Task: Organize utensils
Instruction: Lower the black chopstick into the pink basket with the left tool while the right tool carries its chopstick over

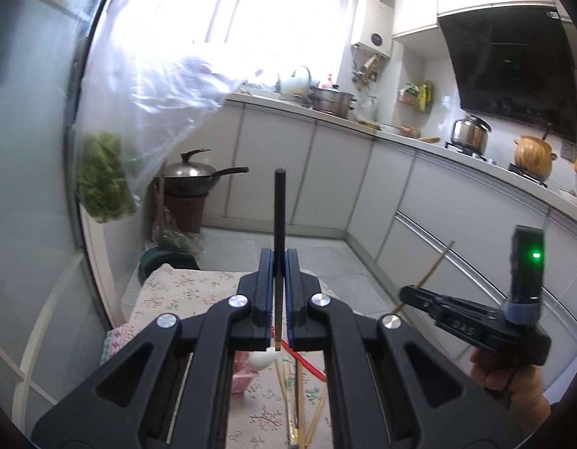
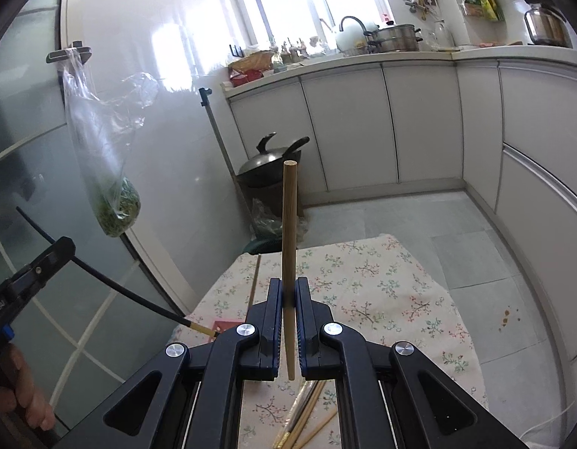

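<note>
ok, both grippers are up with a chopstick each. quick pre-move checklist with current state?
1. Left gripper shut on black chopstick: ok.
2. Right gripper shut on wooden chopstick: ok.
3. Both sticks lifted off the floral tablecloth: ok.
4. Matching pair in hand: not ok, one black, one wood.
5. Remaining chopsticks on the table, apart from the held ones: ok.
6. Holder or tray to put them in: cannot tell, none in view.
</note>
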The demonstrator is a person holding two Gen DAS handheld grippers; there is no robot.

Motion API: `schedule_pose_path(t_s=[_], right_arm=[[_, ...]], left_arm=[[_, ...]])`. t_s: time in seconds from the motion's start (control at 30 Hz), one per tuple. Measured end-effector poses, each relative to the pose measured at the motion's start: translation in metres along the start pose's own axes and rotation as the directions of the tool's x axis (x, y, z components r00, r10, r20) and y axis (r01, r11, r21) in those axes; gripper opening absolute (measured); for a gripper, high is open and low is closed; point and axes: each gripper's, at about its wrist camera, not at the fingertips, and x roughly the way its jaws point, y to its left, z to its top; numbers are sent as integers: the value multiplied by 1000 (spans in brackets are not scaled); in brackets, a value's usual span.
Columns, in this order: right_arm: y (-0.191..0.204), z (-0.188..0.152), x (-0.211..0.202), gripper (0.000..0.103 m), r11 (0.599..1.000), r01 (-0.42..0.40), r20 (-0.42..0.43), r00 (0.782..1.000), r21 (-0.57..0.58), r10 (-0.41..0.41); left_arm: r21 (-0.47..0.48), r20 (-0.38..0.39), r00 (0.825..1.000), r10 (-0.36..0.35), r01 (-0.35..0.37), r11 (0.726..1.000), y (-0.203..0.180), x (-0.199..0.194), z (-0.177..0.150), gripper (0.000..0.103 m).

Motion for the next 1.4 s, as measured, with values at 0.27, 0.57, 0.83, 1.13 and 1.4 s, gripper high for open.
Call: schedule_pose_path(t_s=[0.27,0.57,0.83,1.13,1.4], right_arm=[[11,0,9,6,1000,-26,-2,1000,1,26],[16,-1,18,7,999,-49,-4,999,5,49],[22,-1,29,6,996,-89,-19,996,29,89],[25,-2,46,6,990,-128,-23,991,67,130],[26,-3,69,7,985,-144,-22,989,99,147]], left_arm=[[-2,-57,993,108,-108,994,28,37,-14,6],[39,-203,964,172,-167,985,39,88,-39,6],[39,-316,926,207,-206,978,49,120,-55,6],[-22,-348,919,185,-205,979,64,132,-59,6],[-44,-314,931,185,-209,977,64,121,-50,31]])
